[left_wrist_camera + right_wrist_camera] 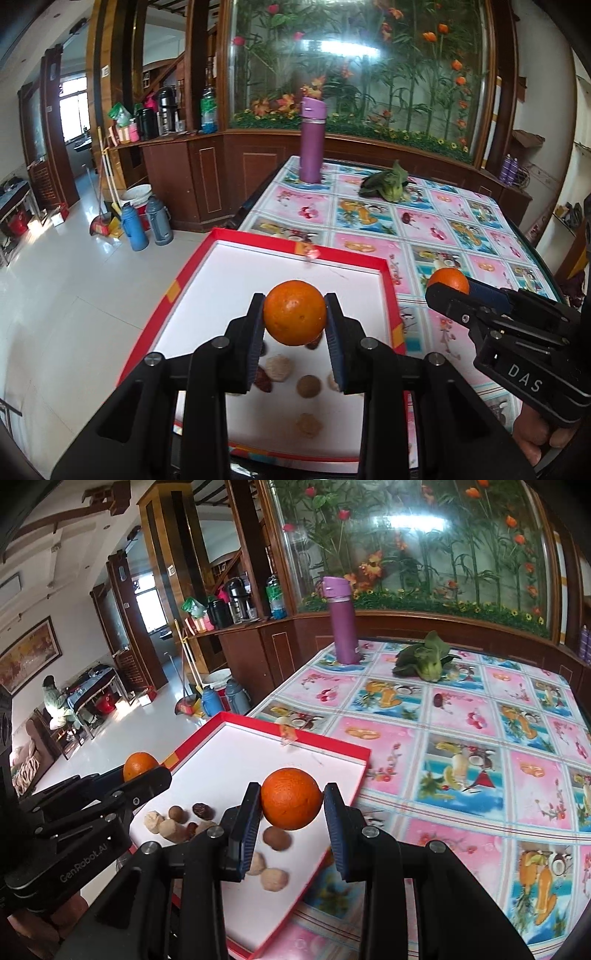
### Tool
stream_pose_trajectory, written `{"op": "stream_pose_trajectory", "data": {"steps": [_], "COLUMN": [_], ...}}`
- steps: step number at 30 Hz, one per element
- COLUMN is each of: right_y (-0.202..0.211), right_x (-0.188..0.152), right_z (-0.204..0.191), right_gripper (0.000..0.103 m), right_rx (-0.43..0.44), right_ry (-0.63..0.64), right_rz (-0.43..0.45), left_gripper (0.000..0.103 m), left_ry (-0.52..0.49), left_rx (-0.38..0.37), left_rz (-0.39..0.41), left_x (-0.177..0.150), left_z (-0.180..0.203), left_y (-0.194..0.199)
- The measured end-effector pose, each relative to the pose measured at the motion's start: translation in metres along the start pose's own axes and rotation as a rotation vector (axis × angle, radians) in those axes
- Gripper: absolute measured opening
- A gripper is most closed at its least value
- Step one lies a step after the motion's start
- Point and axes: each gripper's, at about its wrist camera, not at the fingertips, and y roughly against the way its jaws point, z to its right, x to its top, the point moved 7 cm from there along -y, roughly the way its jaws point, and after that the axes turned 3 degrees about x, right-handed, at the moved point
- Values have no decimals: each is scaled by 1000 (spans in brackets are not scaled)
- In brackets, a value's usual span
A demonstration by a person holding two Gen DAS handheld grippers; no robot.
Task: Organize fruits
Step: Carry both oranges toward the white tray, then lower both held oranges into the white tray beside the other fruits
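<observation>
While each gripper grips an orange above the red-rimmed tray [384, 264], lower vertically before releasing. Left gripper [294, 318] clamps its orange [294, 312] over the tray's centre; right gripper [291, 804] clamps its orange [291, 798] near the tray's right rim. Set both on bare white floor, clear of the nuts [275, 878] at the near edge.

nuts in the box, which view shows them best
The right wrist view. There the nuts lie mostly uncovered across the white floor of the box, beside and below the held orange. In the left wrist view the left tongs and their orange cover several nuts; only a few show.
</observation>
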Motion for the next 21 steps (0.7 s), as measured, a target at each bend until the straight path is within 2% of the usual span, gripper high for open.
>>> {"op": "stream_pose_trajectory", "data": {"steps": [11,21], "right_y": [-39,-50], "right_x": [-32,-42], "right_z": [-35,-52], "right_gripper": [34,34], "right_rx": [35,27], "right_ry": [29,60], "right_rz": [-125,-152], "left_gripper": [33,33], "left_ry": [41,52], "left_rx": [68,87], "left_rz": [-52,-82], "left_x": [-15,-23], "left_z": [-41,-55], "left_y": [-16,-27]}}
